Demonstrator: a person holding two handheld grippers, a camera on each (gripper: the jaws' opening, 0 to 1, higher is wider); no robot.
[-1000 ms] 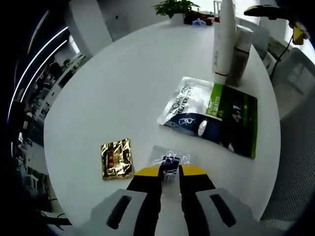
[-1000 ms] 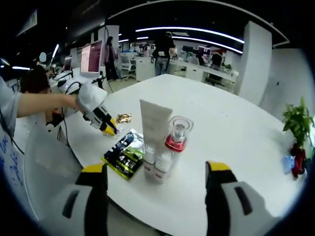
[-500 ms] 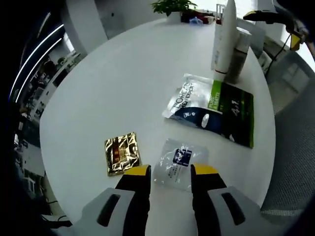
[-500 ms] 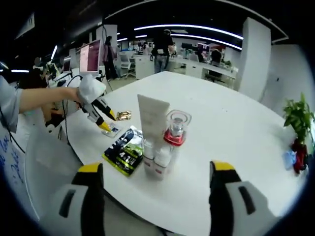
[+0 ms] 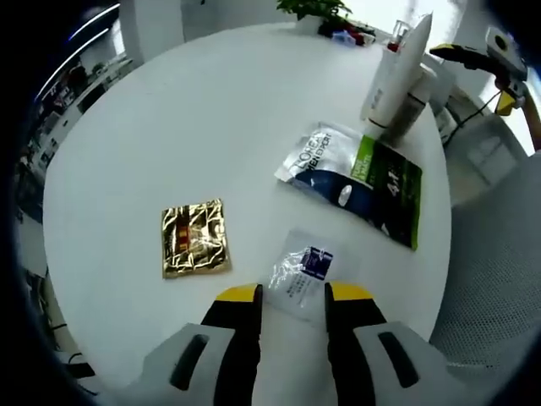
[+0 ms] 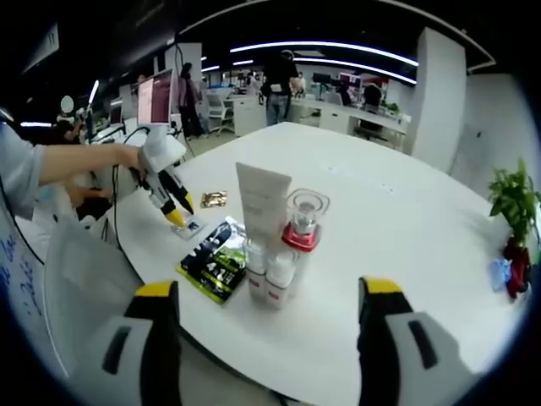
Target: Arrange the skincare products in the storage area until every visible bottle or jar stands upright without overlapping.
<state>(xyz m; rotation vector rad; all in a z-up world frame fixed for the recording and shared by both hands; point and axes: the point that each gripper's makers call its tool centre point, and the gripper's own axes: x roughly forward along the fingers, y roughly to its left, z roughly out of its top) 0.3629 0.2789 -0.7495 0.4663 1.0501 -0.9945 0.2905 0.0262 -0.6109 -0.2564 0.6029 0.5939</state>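
Here, a round white tabletop (image 5: 169, 110) is seen from both grippers. In the left gripper view, the left gripper (image 5: 292, 296) is held open just above a small clear sachet (image 5: 302, 269), its yellow tips to either side of the sachet's near edge, nothing gripped. To the left lies a gold foil sachet (image 5: 195, 238); farther off, a larger dark and green pouch (image 5: 355, 182) lies flat. Beyond it, a cluster of upright products is gathered: a tall white tube (image 6: 264, 203), a clear jar with a red base (image 6: 303, 222) and small white bottles (image 6: 269, 279) just in front.

In the right gripper view, the right gripper (image 6: 262, 292) is held wide open and empty, near the cluster.

A risk is judged: a thin flat sachet could slip from the jaws or slide across the smooth tabletop when pinched, and a reach by the right gripper could topple the close-packed cluster.

The labels are too small to read, and the small bottles are partly hidden behind one another.
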